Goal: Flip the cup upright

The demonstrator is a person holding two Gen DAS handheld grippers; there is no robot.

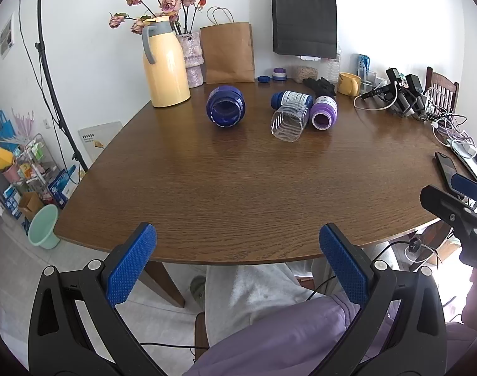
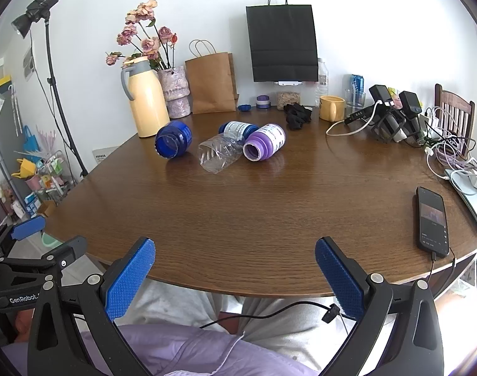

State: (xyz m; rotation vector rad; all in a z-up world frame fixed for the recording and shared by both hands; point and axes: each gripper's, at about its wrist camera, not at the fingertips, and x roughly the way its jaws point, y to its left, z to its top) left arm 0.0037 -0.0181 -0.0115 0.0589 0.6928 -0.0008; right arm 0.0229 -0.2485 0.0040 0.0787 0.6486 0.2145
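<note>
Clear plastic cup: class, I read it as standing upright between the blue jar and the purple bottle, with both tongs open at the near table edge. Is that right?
One detail is wrong. The clear plastic cup is not upright: it lies on its side, its open mouth toward the camera, as the right wrist view shows. It does sit between the blue jar and the purple bottle, and the left tongs and right tongs are open.
</note>
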